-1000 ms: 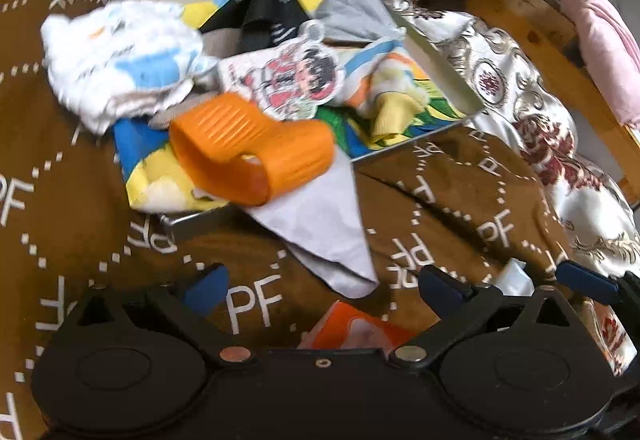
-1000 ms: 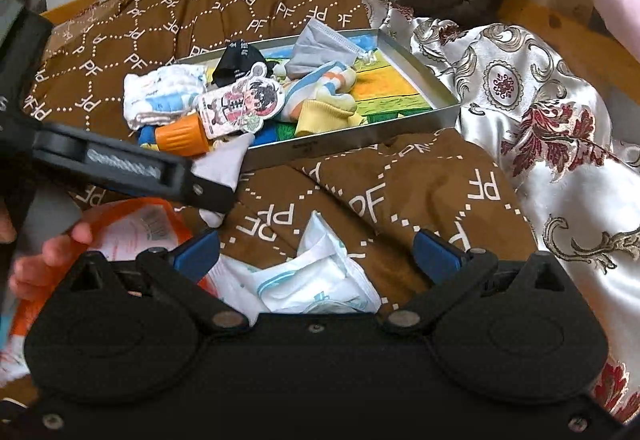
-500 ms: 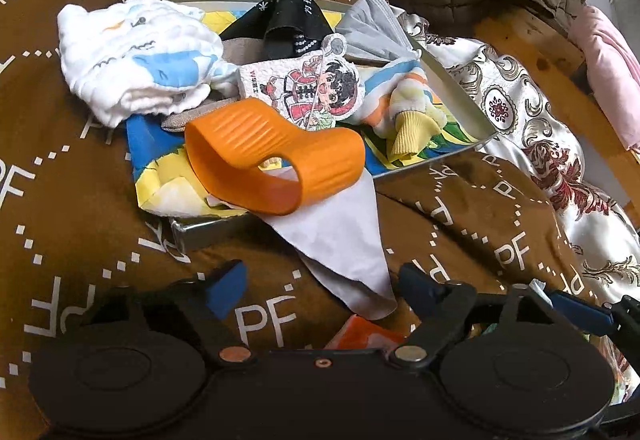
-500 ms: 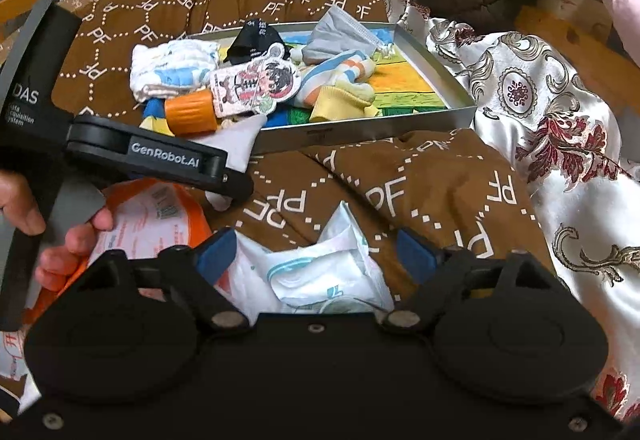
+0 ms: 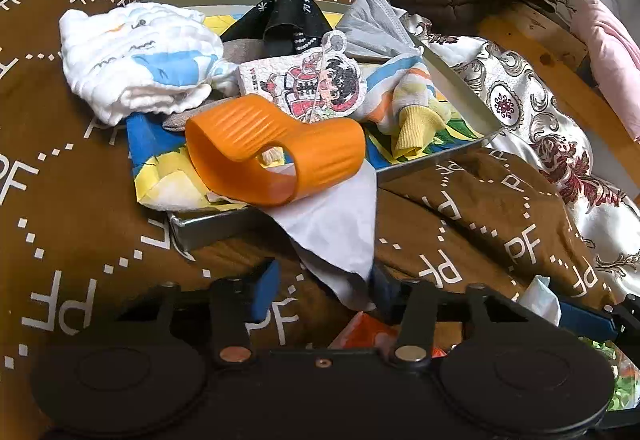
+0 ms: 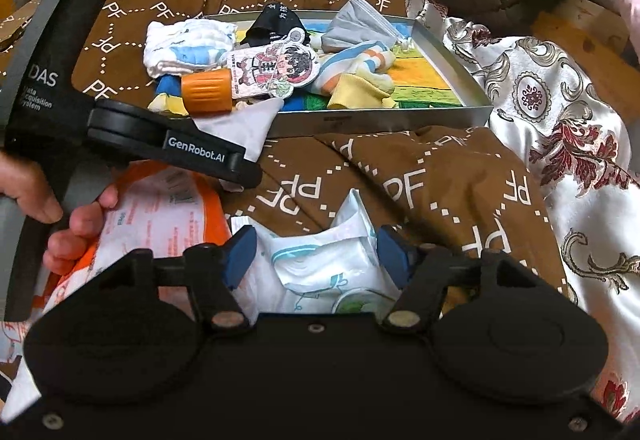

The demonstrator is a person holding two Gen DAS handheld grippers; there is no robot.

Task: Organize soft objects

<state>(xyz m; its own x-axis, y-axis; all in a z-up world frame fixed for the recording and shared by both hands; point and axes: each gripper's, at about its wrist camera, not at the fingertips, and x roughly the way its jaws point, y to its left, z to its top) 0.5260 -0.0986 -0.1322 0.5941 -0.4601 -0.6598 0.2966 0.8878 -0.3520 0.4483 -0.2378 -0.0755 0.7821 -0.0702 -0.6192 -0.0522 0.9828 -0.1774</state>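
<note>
We are at the pick-up step: both claws are closing on things that lie on the quilt (image 6: 400, 168) in front of the tray (image 6: 460, 56), so that they can join the pile in it.

The right claw (image 6: 316, 252) stands about half open, its jaws closing, with the white pack (image 6: 320, 260) between them. The blue pads sit just beside the pack's two sides; we cannot tell whether they press on it yet, and the pack lies on the quilt. The next move, as we judge it, calls for finishing the squeeze on the middle of the pack, which looks soft and slippery, and then lifting it clear of the quilt's fold toward the tray.

The left claw (image 5: 320, 292) is a little under half open and also closing. The tip of the grey cloth (image 5: 336, 240), which hangs over the tray's near wall, lies just by its right finger, and the orange pack (image 5: 368, 328) shows low between the fingers. We cannot tell which of the two it is after, nor whether it touches either. A hand (image 6: 76, 220) holds that claw's grip in the right wrist view.

In the tray, the orange sleeve (image 5: 276, 156) lies on the grey cloth, so pulling the cloth may drag it.
</note>
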